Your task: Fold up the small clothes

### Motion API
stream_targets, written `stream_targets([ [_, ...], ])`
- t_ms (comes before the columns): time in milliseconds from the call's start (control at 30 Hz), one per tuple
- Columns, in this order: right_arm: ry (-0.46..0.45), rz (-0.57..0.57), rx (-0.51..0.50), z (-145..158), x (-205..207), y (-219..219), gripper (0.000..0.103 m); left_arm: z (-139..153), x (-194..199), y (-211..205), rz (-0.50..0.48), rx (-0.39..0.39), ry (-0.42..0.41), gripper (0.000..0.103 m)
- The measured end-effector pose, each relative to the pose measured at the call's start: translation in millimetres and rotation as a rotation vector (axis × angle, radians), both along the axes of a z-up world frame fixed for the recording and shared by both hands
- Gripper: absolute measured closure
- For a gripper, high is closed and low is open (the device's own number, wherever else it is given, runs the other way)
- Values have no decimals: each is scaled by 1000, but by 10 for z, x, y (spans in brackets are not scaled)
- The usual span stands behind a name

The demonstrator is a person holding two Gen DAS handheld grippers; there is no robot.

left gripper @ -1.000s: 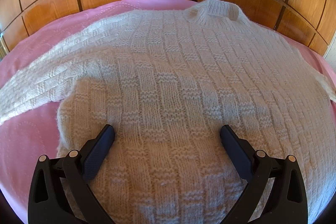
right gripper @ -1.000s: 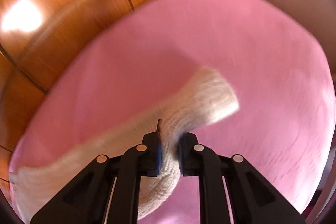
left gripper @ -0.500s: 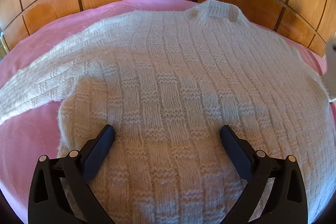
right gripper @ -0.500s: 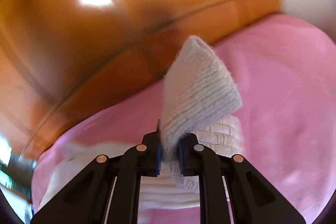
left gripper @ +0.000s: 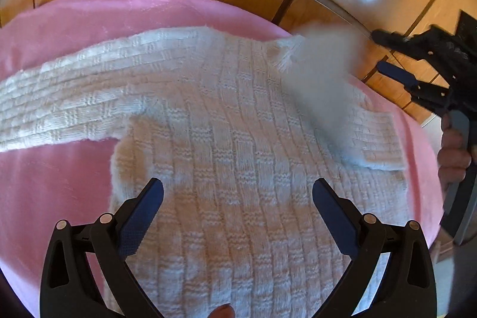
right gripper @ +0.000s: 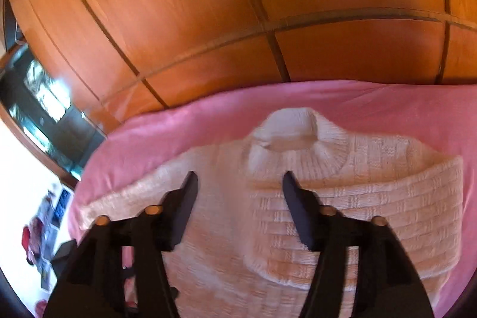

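A white knitted sweater lies flat on the pink bed cover, collar at the far end. One sleeve stretches out to the left. The other sleeve lies folded across the body; in the left wrist view its cuff end is blurred, still dropping. My left gripper hovers open above the lower body of the sweater, holding nothing. My right gripper, held by a hand, is near the collar; its jaws are opening with nothing between them.
Glossy wooden panels rise right behind the bed. Past the bed's left edge in the right wrist view, floor with scattered things shows. Bare pink cover lies left of the sweater's body.
My right gripper swung the sleeve over the sweater's body and let it go, its jaws now apart. My left gripper rose slightly, and the right gripper came into its view.
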State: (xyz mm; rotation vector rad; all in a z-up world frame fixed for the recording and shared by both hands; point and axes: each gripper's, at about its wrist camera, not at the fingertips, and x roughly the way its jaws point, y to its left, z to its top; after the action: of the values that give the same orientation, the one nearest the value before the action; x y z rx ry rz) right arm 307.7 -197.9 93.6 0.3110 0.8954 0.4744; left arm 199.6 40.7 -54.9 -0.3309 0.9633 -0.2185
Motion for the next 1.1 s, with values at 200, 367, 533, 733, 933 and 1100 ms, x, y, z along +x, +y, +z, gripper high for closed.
stream_targets([
  [200,-3,-116,29,-62,-311,-554,31,61,160,101,48,-43,12,5],
  [367,73,-246,-52,-336,-819,-1239,27,-73,580,0,42,-94,101,36],
  [533,152,-372,-44,-600,-1131,-1788,27,-161,847,-265,-7,-52,119,79],
  [733,125,-439,-12,-532,-1097,-2051,35,339,1028,-306,-22,-22,-60,95],
  [933,88,-351,-57,-564,-615,-1636,41,568,1128,-102,73,65,-130,95],
  [1100,124,-322,-205,-936,-289,-1277,43,160,1262,-102,94,180,-30,95],
])
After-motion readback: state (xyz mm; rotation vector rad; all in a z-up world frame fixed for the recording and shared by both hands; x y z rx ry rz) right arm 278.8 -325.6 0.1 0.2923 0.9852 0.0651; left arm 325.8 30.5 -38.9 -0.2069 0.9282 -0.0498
